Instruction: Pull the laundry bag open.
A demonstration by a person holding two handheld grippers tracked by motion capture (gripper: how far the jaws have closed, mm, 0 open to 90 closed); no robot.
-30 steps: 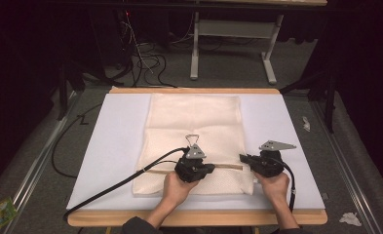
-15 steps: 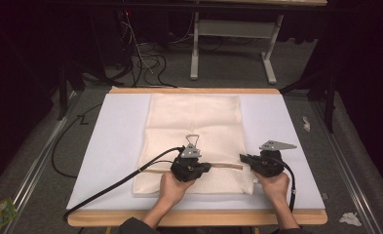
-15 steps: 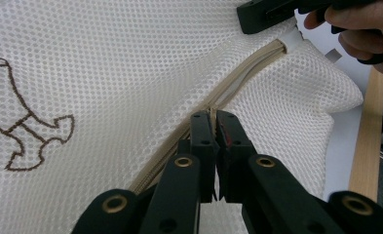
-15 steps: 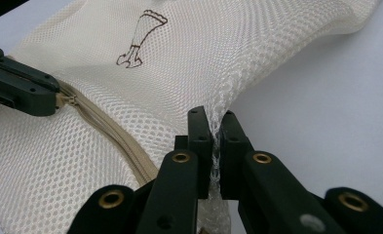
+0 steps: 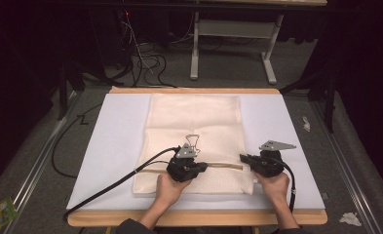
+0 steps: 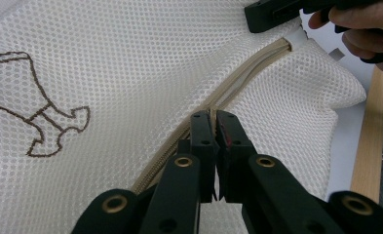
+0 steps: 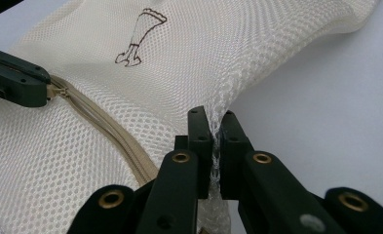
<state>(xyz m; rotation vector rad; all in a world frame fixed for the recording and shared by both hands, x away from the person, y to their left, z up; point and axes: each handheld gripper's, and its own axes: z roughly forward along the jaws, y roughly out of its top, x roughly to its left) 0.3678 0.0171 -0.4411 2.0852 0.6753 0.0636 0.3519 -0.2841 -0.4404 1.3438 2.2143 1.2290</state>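
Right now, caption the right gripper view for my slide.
Right tongs shut on a pinched fold of the cream mesh laundry bag, beside its beige zipper.

Cream mesh laundry bag point(image 5: 194, 126) lying flat lengthwise on the white-covered table, brown outline motif point(image 6: 30, 114) stitched on its face, beige zipper point(image 7: 108, 129) running across near the person's end, right edge pinched up into a ridge

Both forearms reach in low and near each other, the left gripper point(image 5: 202, 167) and right gripper point(image 5: 244, 159) each with jaws pressed together
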